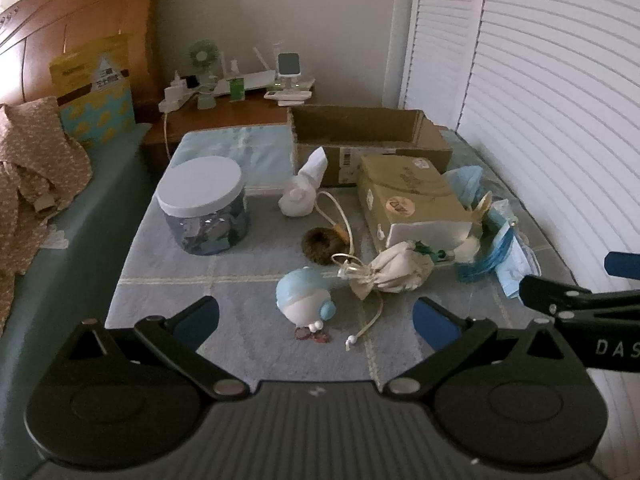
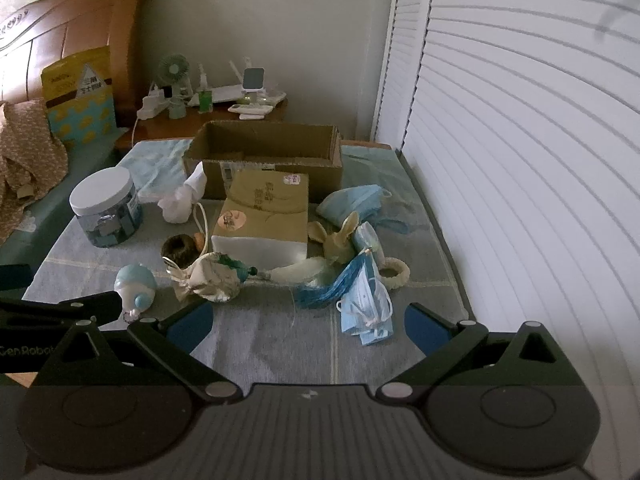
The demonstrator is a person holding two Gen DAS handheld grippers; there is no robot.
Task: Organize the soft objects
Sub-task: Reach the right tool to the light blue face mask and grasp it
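Soft things lie scattered on a grey-blue cloth [image 1: 248, 344]. A blue and white round plush [image 1: 304, 296] lies just ahead of my open, empty left gripper [image 1: 316, 318]. A cream drawstring pouch [image 1: 394, 272] lies right of it, a brown hair scrunchie [image 1: 320, 244] behind. Blue face masks [image 2: 370, 304] and a blue tassel [image 2: 332, 288] lie ahead of my open, empty right gripper [image 2: 308, 322]. A small rabbit plush [image 2: 340, 236] and a cream scrunchie [image 2: 396, 272] sit further back. The plush [image 2: 134, 286] and pouch [image 2: 212, 276] show in the right view too.
An open cardboard box [image 2: 272, 152] stands at the back. A closed tan box [image 2: 264, 216] sits mid-table, a white-lidded jar [image 1: 204, 206] at left, a white tissue holder [image 1: 304, 188] behind. A nightstand with gadgets [image 1: 236, 84], a bed at left and shutter doors [image 2: 520, 160] at right border the area.
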